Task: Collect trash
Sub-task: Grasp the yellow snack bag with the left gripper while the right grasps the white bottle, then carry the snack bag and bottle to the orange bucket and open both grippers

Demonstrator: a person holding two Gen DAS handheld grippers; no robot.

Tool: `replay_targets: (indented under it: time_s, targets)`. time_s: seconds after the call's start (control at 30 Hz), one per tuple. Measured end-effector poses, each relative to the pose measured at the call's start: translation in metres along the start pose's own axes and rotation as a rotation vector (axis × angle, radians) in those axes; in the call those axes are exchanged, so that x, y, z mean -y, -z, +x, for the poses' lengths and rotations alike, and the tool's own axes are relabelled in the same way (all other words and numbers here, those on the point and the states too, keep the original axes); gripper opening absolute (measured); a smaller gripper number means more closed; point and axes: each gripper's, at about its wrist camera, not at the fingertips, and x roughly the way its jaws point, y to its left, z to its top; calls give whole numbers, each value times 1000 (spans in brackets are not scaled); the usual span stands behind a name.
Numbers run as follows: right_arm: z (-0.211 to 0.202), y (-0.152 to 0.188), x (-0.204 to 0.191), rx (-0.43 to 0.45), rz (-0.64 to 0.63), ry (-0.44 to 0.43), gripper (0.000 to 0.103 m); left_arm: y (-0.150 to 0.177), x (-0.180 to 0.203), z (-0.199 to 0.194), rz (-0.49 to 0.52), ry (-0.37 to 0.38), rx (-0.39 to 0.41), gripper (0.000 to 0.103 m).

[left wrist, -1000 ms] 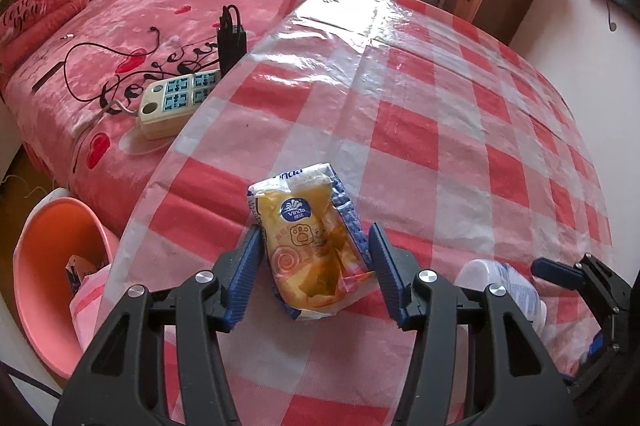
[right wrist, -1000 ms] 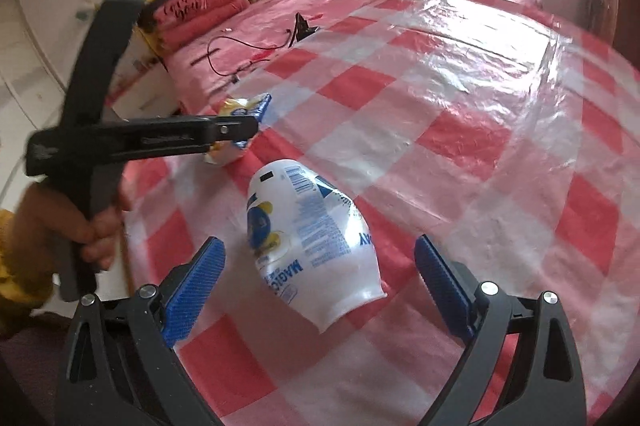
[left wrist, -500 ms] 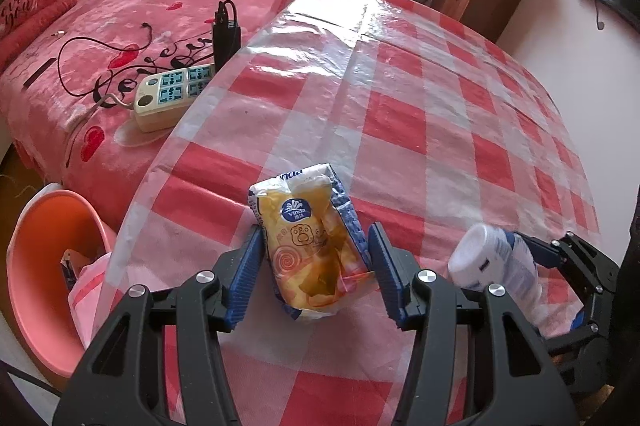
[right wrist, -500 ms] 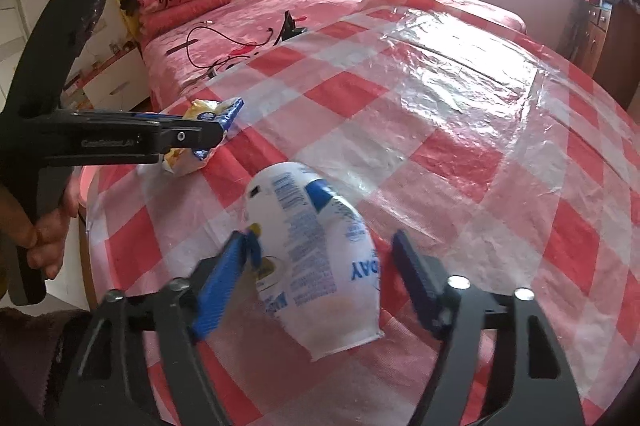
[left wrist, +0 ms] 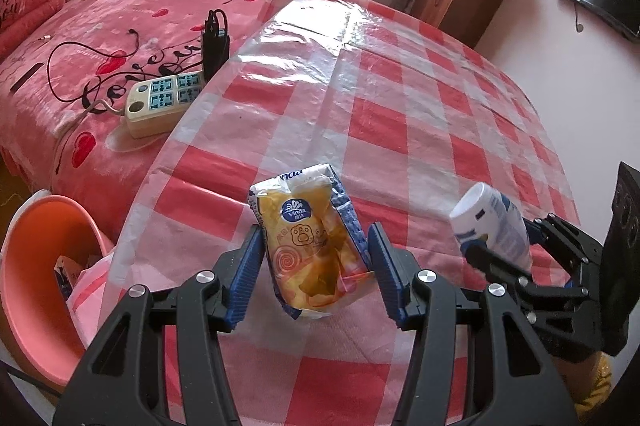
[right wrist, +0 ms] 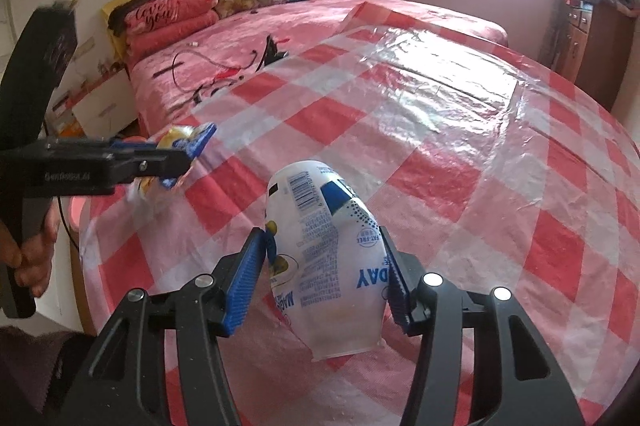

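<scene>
1. The left gripper (left wrist: 316,268) pinches a crumpled yellow tissue pack (left wrist: 310,238), lifted over the checked cloth (left wrist: 400,114).
2. The right gripper (right wrist: 324,278), jaws just closing, clamps a white printed cup (right wrist: 326,258).

From my left camera, the tissue packet (left wrist: 316,246) sat near the table's (left wrist: 400,130) left edge, with the cup (left wrist: 492,222) to its right, toward the near right edge. The basin (left wrist: 36,278) stood on the floor beside the near left corner. The power strip (left wrist: 164,104) lay on the bed (left wrist: 120,26) beyond the left edge, the charger (left wrist: 215,40) just behind it.
</scene>
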Motion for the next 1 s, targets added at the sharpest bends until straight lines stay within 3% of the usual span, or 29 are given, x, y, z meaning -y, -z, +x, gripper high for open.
replay_targets:
  time_s: [0.23, 0.6, 1.0]
  targets:
    - [-2, -7, 5, 55, 67, -16, 56, 1, -10, -7, -1, 35, 14, 55]
    - [4, -19, -2, 28, 122, -79, 56, 2, -29, -29, -9, 72, 67, 55]
    - [16, -51, -56, -20, 50, -181, 56, 14, -89, -59, -104, 29, 118, 55]
